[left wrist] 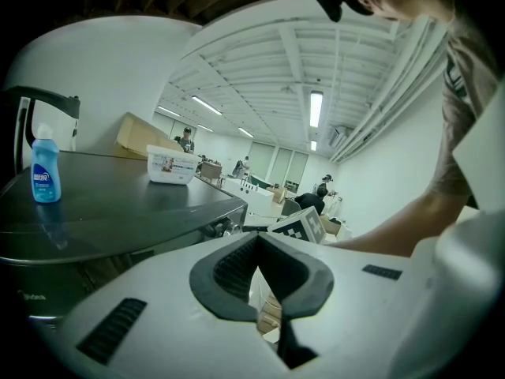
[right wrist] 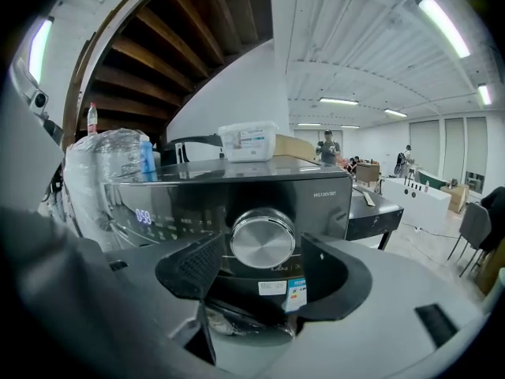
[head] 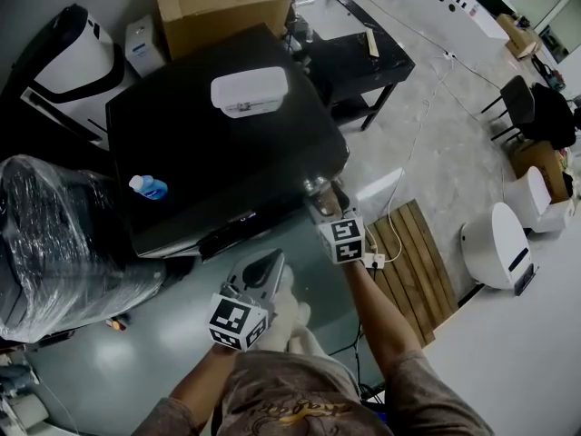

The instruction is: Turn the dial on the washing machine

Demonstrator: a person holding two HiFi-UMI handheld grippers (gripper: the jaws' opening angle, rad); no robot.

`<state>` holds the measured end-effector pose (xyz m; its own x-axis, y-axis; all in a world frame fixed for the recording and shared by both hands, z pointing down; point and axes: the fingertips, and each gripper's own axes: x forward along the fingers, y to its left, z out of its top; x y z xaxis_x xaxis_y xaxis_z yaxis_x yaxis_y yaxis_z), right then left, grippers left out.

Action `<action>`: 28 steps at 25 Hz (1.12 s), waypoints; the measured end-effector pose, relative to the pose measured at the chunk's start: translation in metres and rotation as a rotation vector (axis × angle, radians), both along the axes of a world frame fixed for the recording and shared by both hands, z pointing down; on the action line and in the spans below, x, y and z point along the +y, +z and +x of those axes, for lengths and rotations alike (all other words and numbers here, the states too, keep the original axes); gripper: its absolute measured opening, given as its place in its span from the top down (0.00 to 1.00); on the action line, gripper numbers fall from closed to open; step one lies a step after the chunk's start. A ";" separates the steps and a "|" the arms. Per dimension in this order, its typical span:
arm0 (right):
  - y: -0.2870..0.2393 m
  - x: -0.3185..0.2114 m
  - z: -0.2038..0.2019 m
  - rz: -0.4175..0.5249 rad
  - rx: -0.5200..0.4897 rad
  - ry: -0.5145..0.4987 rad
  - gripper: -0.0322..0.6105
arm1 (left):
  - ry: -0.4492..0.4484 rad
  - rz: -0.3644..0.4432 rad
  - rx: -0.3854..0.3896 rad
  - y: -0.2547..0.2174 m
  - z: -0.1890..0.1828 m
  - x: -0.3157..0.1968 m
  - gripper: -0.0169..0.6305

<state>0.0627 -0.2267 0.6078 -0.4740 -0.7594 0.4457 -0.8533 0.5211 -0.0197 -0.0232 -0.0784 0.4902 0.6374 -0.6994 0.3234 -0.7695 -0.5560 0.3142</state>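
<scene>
Head view: a white tub [head: 249,92] and a blue bottle [head: 148,187] sit on top of the washing machine [head: 209,166], with a cardboard box [head: 222,3] behind it. Your right gripper [head: 320,193] is at the machine's front right corner, and your left gripper [head: 270,263] hangs out in front.

Left gripper view: jaws together, nothing in them.

Right gripper view: jaws apart. The silver dial [right wrist: 263,238] on the machine's front panel sits right between them, nothing blocking.

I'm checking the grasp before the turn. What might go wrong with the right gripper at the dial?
The right gripper is open, its jaws flanking the dial without touching. The dial looks smooth and polished, so the jaws may slip. It sits near the jaw tips; a shallow grip could slide off.
</scene>
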 end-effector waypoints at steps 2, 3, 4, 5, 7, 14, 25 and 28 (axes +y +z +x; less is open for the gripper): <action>0.002 -0.004 0.000 0.000 0.019 0.006 0.52 | 0.000 -0.001 -0.001 0.000 -0.001 -0.001 0.99; 0.001 -0.006 0.001 0.000 0.021 0.011 0.52 | 0.000 -0.002 -0.001 0.000 -0.001 -0.002 0.99; 0.000 -0.007 0.001 -0.003 0.016 0.014 0.52 | 0.001 -0.003 0.000 -0.001 -0.001 -0.002 0.99; -0.001 -0.008 0.000 -0.006 0.009 0.015 0.52 | 0.003 -0.004 0.000 -0.001 -0.001 -0.002 0.99; -0.001 -0.008 -0.002 -0.011 -0.001 0.010 0.54 | 0.007 -0.006 0.000 -0.001 0.000 -0.003 0.99; 0.002 -0.011 0.002 -0.057 -0.148 0.038 0.54 | 0.003 -0.011 0.002 0.002 -0.002 -0.007 0.99; 0.004 -0.012 0.006 -0.201 -0.456 0.101 0.55 | 0.000 -0.020 -0.013 0.005 -0.008 -0.008 0.99; 0.004 -0.012 0.008 -0.242 -0.550 0.131 0.55 | 0.002 -0.023 -0.014 0.006 -0.008 -0.009 0.99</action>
